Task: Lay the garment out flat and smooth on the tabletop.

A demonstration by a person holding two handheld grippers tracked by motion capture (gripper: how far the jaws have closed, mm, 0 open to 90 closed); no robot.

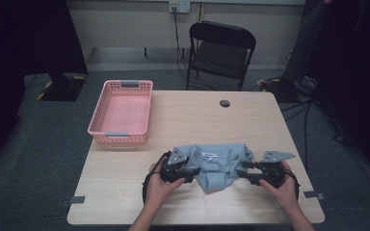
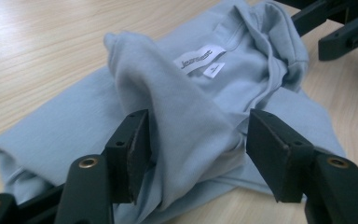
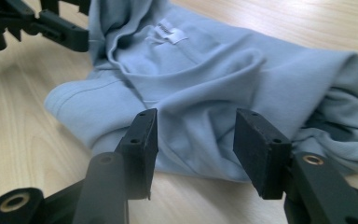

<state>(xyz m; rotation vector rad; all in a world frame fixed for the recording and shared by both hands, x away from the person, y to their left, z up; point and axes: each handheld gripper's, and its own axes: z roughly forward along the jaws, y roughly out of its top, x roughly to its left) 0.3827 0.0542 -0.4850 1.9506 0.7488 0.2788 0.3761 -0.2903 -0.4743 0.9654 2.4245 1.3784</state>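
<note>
Table [image 1: 183, 130]: light wood top; bears the basket at its far left and the garment near its front edge.
Garment [image 1: 217, 166]: pale blue-grey shirt, loosely bunched, lying on the table between the two grippers; collar side up, a white neck label [image 2: 200, 58] showing; soft folds and a raised ridge of cloth on each side.
Basket [image 1: 144, 108]: pink plastic, slotted walls, grey handles at both short ends; stands at the table's far left corner, well apart from the garment; nothing visible inside it.
Left hand [image 1: 158, 185]: comes in from the bottom edge, gripper pointing inward at the garment's left edge.
Right hand [image 1: 282, 185]: mirrors it at the garment's right edge.
Left gripper [image 2: 193, 149]: jaws partly parted around a raised fold; one pad meets the cloth, the other stands clear.
Right gripper [image 3: 196, 144]: jaws partly parted, cloth lying between them, pads not pressing it.
Grommet [image 1: 225, 103]: small dark round disc set near the table's far edge.
</note>
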